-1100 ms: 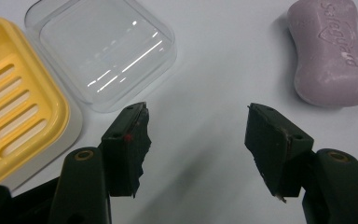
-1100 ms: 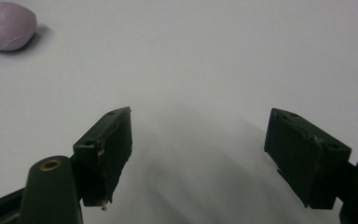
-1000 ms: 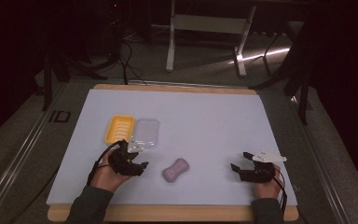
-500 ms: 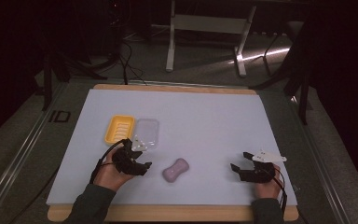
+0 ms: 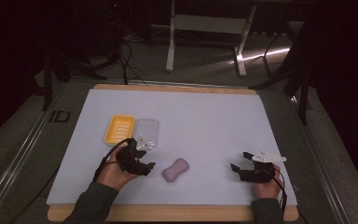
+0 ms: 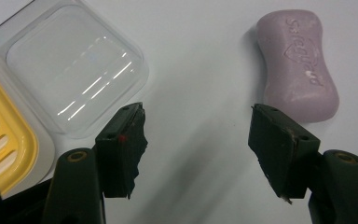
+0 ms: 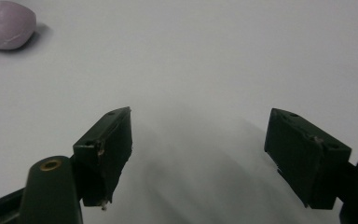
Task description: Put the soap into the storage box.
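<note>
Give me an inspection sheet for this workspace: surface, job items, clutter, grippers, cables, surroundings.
Surface: pale sheet on a wood-edged table, no stains seen.
Job's things: purple soap bar lying flat near the front; yellow ribbed soap dish with clear plastic lid beside it on its right, touching.
Clutter: nothing seen.
Grippers: left gripper open, jaws wide over bare sheet between lid and soap, holding nothing; right gripper open over bare sheet, holding nothing.
Cables: black cable loops from the left gripper; another trails at the right wrist.
Surroundings: dark room, metal stand legs and floor cables behind the table.
</note>
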A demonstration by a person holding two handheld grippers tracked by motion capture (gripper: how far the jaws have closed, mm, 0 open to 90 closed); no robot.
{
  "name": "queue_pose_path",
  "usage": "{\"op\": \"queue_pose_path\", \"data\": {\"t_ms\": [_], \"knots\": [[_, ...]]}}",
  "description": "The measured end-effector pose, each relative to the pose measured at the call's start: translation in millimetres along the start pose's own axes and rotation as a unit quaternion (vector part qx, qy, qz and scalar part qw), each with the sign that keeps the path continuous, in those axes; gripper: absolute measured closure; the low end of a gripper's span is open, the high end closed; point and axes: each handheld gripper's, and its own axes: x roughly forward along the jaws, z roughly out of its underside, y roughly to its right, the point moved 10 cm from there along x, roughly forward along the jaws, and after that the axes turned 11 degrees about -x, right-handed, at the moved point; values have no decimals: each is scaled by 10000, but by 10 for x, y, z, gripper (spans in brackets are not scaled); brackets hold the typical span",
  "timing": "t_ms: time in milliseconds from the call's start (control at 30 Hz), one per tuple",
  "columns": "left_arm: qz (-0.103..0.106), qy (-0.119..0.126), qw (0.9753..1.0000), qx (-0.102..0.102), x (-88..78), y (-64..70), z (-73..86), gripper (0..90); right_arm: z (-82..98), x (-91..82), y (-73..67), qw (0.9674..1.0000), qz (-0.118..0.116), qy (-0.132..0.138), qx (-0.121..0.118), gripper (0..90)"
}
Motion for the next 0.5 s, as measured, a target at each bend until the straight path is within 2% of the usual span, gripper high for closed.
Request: {"op": "queue_pose_path", "data": {"t_ms": [500], "knots": [[55, -75, 9999, 144, 58, 114, -75, 353, 0, 0, -3, 10000, -1, -8, 2, 228]]}}
